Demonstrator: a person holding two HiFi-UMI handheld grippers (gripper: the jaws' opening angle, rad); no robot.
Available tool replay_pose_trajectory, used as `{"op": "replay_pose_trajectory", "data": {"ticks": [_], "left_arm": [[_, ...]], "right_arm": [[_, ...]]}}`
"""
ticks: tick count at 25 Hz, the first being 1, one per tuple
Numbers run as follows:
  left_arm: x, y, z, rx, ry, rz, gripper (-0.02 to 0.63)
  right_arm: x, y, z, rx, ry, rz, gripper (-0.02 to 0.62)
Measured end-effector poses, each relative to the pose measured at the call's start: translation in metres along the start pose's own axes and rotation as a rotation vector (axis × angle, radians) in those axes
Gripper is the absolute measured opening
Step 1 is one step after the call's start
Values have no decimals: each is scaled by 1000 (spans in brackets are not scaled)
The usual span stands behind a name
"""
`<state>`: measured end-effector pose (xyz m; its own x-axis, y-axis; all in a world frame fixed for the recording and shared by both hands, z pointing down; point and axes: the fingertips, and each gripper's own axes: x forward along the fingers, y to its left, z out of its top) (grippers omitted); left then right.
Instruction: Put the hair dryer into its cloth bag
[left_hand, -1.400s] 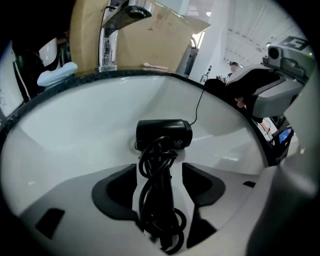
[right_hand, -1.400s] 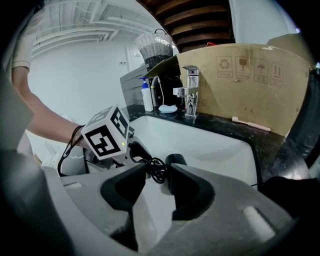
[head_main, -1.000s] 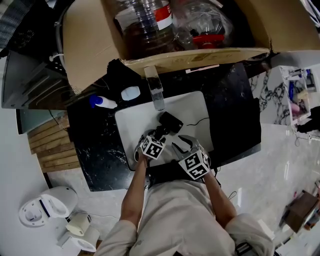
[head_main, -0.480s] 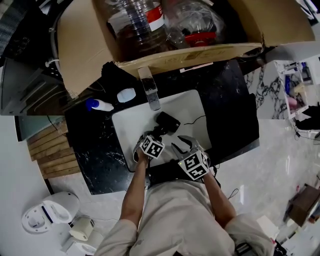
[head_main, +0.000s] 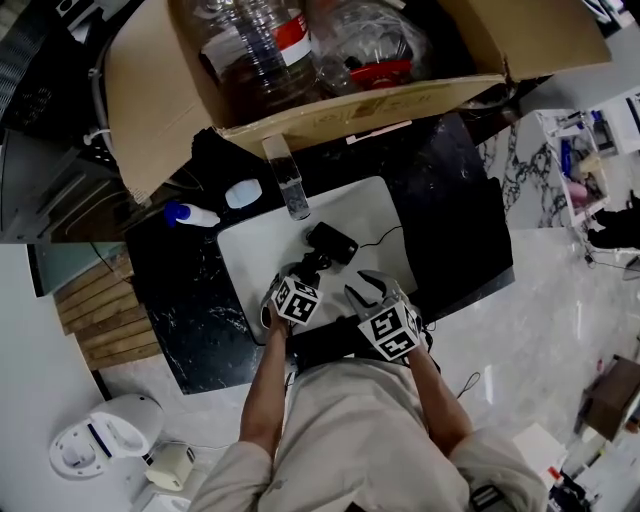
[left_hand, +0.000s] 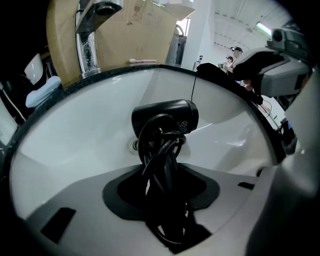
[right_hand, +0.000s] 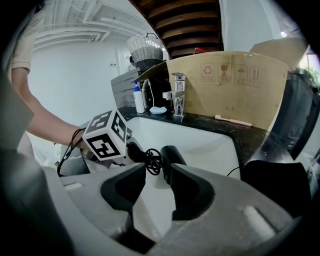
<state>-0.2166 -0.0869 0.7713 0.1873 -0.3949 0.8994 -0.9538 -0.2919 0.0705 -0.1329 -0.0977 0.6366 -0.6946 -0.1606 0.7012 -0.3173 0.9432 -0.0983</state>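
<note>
A black hair dryer (head_main: 330, 243) lies in the white sink (head_main: 375, 215), its cord coiled round the handle. My left gripper (head_main: 308, 272) points steeply down at it. Its jaws have just been closing, and in the left gripper view they are shut on the dryer's handle (left_hand: 162, 165) and its cord loops, with the dryer body (left_hand: 167, 117) sticking out beyond. My right gripper (head_main: 365, 292) hovers open beside it, nothing between its fingers. From the right gripper view the dryer (right_hand: 170, 152) sits past my right gripper (right_hand: 157, 182). A black cloth thing (head_main: 330, 345) lies at the sink's near edge.
A chrome faucet (head_main: 285, 180) stands behind the sink on the black marble counter (head_main: 460, 220). A big cardboard box (head_main: 330, 110) with plastic bottles overhangs the back. A blue-capped bottle (head_main: 190, 214) and a pale soap piece (head_main: 243, 193) sit back left. A thin cord (head_main: 385, 237) trails right.
The head view has shifted a little. Both grippers stay at the sink's near edge, the left one still over the hair dryer.
</note>
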Motion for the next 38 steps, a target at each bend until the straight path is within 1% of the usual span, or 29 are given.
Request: {"op": "replay_pose_trajectory", "data": {"ticks": [9,18,23,28,32,38], "left_arm": [[-32,-12,17,55,-71,16,178],[-58,-33,26,123,-112,16,178],[-66,-47,30,172,-119,9,179],[-71,-57,34,200,-132,-2,179],[-75,-64,40,220,-141,-9,179],[-80,-70,49,237,-153,-16,179]], "right_arm": [[-26,-13,-1,23,-39,-84,153],[-63,-41,-20,90,-61,-231,153],[-80,-57,-31,117,-68,-305,153],[-90,-71,-44,141,-45,-380,153],[-93,-82,-56,138,-8,-429,153],[-85,-91,-74,93,73,-433,153]]}}
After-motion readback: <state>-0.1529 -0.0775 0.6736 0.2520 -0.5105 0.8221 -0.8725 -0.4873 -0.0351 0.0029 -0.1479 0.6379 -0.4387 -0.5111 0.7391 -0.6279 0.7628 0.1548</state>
